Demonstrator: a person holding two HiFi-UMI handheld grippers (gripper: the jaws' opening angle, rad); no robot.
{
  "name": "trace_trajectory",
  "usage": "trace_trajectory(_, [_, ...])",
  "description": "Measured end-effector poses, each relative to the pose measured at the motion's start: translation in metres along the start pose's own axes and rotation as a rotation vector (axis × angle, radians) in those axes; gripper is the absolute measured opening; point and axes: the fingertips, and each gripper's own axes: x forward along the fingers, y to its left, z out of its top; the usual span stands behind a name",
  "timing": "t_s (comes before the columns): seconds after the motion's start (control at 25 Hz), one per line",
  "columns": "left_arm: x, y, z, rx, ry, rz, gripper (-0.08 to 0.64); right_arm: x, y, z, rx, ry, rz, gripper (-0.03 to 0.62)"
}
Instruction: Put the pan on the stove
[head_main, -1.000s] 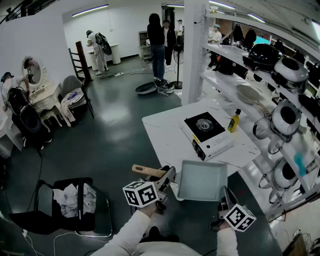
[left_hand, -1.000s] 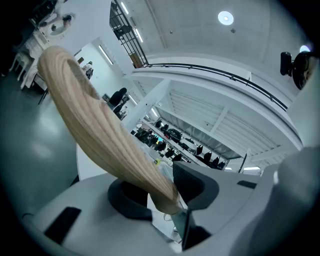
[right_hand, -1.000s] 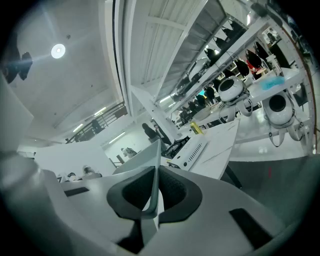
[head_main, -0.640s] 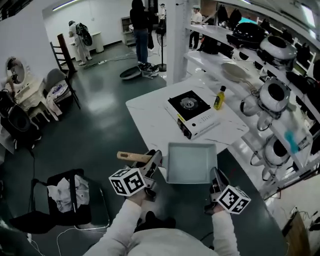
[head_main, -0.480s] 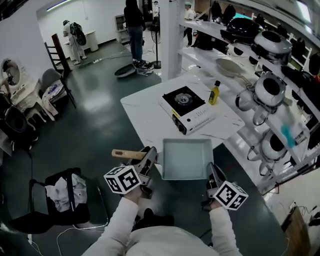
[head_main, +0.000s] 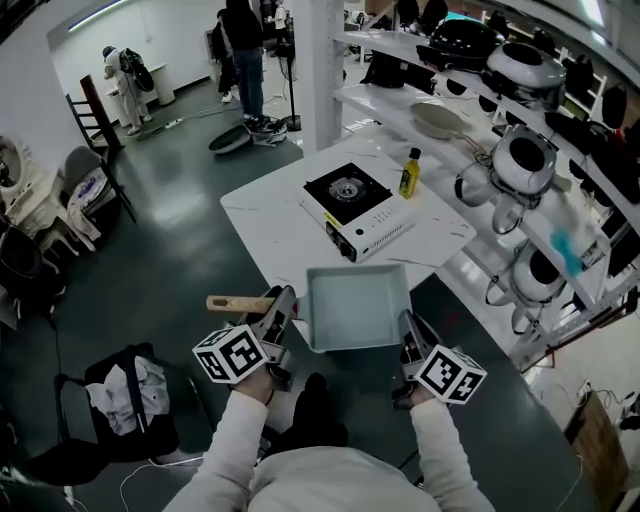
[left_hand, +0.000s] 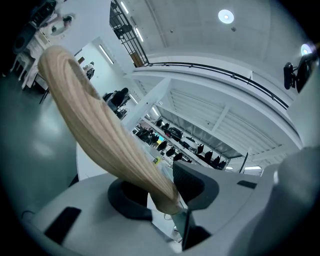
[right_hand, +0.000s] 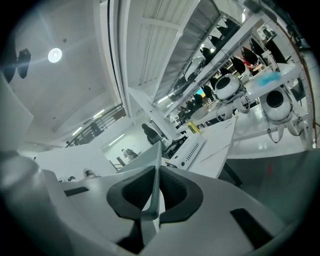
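Note:
A square grey pan (head_main: 358, 307) with a wooden handle (head_main: 235, 303) hangs in the air just before the white table's (head_main: 270, 240) near corner. My left gripper (head_main: 283, 305) is shut on the handle where it joins the pan. In the left gripper view the pale wooden handle (left_hand: 95, 130) runs up and left from between the jaws of the left gripper (left_hand: 167, 192). My right gripper (head_main: 405, 330) is shut on the pan's right rim; the thin rim (right_hand: 156, 165) stands pinched between its pads. The black-topped portable stove (head_main: 355, 222) sits on the table beyond the pan.
A yellow oil bottle (head_main: 408, 173) stands right of the stove. White shelves (head_main: 520, 150) with cookers and pots line the right side. A black chair with cloths (head_main: 125, 400) is at the lower left. People stand far back by a pillar (head_main: 310, 60).
The pan and both grippers have come closer to the table; its near corner now sits just beyond the pan. Both grips are unchanged.

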Motion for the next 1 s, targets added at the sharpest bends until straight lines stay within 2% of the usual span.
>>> trace_trajectory(1.0, [0.205, 0.121, 0.071, -0.033, 0.088, -0.052, 0.138, 0.215, -0.044, 0.060, -0.016, -0.018, -0.108, 0.046])
